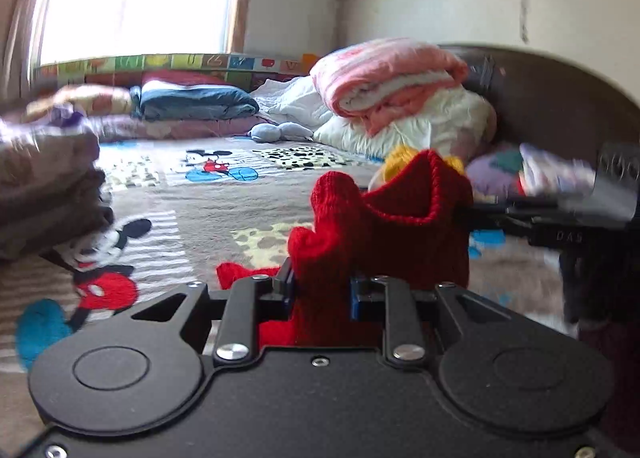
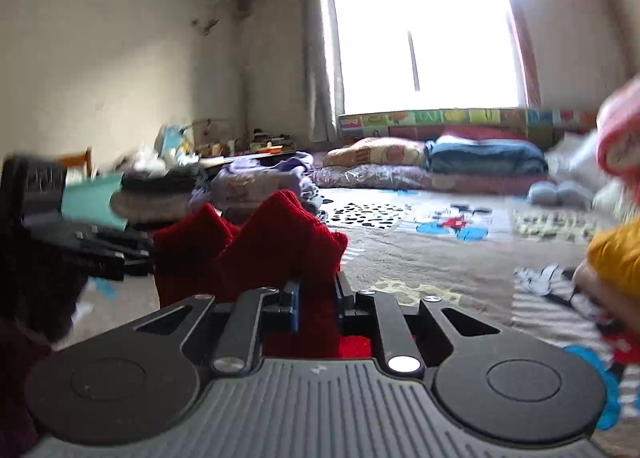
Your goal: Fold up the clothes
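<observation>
A red knitted garment (image 1: 380, 234) is bunched up between my two grippers above a bed. My left gripper (image 1: 322, 290) is shut on one part of it; the cloth stands up between the jaws. In the right wrist view the same red garment (image 2: 260, 254) rises in folds, and my right gripper (image 2: 318, 298) is shut on it. The right gripper shows at the right edge of the left wrist view (image 1: 560, 225), and the left gripper shows at the left of the right wrist view (image 2: 80, 246). A yellow knitted piece (image 1: 400, 157) lies just behind the red one.
The bed has a Mickey Mouse cover (image 1: 200, 209). A folded pink blanket (image 1: 384, 77) on white bedding sits at the back right, a folded blue blanket (image 1: 196, 101) at the back, brown folded cloth (image 1: 44, 193) at left. A cluttered desk (image 2: 192, 149) stands by the wall.
</observation>
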A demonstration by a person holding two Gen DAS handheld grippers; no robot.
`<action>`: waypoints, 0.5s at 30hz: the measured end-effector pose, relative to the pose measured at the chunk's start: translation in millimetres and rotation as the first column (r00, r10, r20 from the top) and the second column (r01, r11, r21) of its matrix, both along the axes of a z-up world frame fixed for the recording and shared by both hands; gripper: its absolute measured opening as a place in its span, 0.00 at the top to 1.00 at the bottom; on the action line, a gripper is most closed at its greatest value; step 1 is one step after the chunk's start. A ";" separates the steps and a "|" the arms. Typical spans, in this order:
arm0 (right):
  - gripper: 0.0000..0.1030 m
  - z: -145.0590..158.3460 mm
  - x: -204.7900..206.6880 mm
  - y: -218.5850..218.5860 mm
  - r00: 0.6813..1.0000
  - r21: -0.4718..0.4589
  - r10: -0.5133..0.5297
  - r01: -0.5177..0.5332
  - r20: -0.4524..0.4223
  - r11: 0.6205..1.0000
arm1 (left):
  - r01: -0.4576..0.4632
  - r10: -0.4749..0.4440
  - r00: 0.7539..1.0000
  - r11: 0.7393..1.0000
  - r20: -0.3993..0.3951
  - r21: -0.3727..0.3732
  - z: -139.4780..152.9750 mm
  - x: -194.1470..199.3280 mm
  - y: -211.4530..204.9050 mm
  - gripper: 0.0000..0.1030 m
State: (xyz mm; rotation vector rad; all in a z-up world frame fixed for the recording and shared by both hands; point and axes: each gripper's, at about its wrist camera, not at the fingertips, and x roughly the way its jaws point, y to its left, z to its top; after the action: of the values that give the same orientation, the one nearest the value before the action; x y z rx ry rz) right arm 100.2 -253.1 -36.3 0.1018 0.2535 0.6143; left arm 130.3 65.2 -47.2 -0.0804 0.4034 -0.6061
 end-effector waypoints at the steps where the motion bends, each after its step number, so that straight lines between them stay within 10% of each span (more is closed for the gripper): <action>1: 0.83 -5.1 15.3 -3.7 0.999 0.037 -0.007 0.009 -0.047 0.999 | -0.001 0.000 1.000 0.999 -0.029 -0.042 -3.7 14.1 4.5 0.76; 7: 0.53 -50.1 65.0 -23.8 0.972 0.183 -0.043 0.087 -0.231 0.979 | -0.073 0.037 0.980 0.980 -0.193 -0.183 -44.6 61.6 12.4 0.74; 15: 0.52 -62.7 53.4 -20.3 0.958 0.269 0.071 0.006 -0.276 0.963 | -0.079 0.021 0.975 0.963 -0.221 -0.256 -38.0 49.9 29.2 0.46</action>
State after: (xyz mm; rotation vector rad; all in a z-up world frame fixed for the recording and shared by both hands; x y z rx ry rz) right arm 153.6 -273.3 -99.0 0.4507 0.4504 0.6644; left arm 180.2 94.4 -85.1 -0.4138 0.5281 -0.6003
